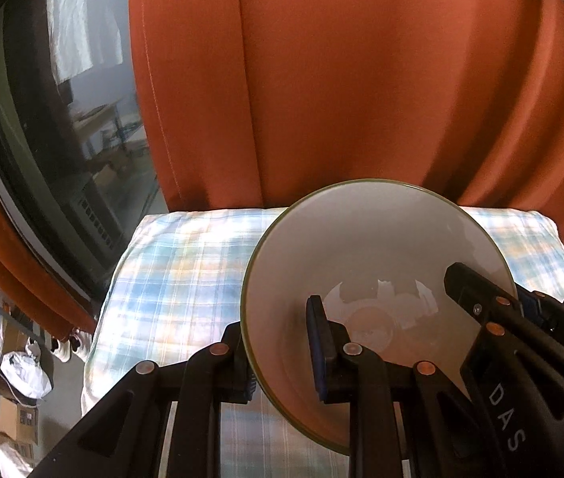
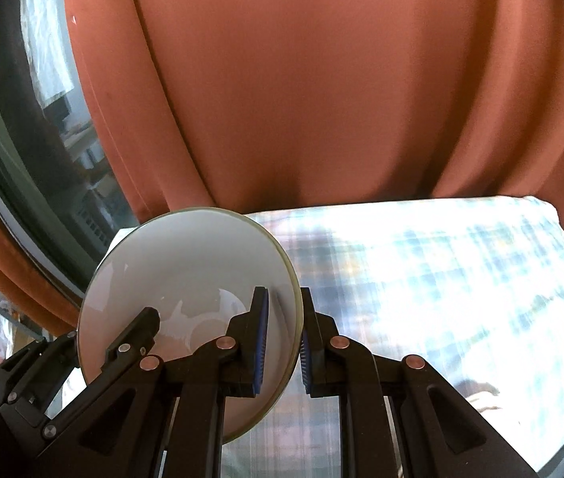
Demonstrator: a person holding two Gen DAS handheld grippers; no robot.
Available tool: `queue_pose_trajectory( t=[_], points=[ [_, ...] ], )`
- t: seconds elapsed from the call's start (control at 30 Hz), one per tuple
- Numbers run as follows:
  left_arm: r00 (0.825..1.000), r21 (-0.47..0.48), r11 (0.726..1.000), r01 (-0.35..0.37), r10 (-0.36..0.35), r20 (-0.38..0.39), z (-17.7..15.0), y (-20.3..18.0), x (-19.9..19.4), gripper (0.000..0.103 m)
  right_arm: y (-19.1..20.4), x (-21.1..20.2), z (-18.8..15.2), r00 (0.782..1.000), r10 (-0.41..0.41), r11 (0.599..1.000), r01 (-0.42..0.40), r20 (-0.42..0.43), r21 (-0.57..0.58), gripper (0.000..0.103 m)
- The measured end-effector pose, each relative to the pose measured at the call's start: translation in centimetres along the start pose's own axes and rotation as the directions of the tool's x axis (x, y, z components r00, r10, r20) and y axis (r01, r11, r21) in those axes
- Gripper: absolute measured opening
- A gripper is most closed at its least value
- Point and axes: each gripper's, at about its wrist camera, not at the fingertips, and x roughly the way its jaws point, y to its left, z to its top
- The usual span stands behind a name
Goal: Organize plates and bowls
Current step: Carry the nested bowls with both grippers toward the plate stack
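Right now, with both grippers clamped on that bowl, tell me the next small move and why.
Probably carry the bowl level over the table before lowering. The left gripper pinches one side of the rim and the right gripper the opposite side, the bowl looks clear of the cloth, and no plates or other bowls show as a target yet.

White bowl (image 1: 373, 247), orange curtain (image 1: 361, 79)
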Motion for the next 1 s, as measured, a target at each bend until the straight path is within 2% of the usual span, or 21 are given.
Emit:
queue_pose_trajectory(
  t=[0.3,0.53,0.7,1.0],
  points=[
    [0.996,0.072,0.993,0.090,-0.091,0.008,-2.9,-0.4,-1.6,0.018,-0.8,-4.1,-4.1,0.996,-0.087,0.994,0.085,0.020,0.071,0.017],
    [0.991,0.097,0.987,0.131,-0.129,-0.022,-6.3,-0.9,-2.6,0.018,-1.8,-6.7,-8.6,0.991,-0.133,0.985,0.133,-0.008,0.111,0.017],
    [0.989,0.097,0.986,0.139,-0.134,-0.058,-8.4,-1.7,-3.0,0.020,-2.3,-8.3,-11.0,0.990,-0.135,0.984,0.137,-0.026,0.117,0.017],
    [0.992,0.111,0.990,0.091,-0.081,-0.093,-12.1,-3.9,-4.3,0.020,-4.2,-9.2,-14.8,0.992,-0.098,0.990,0.105,-0.075,0.097,0.017]
  ],
)
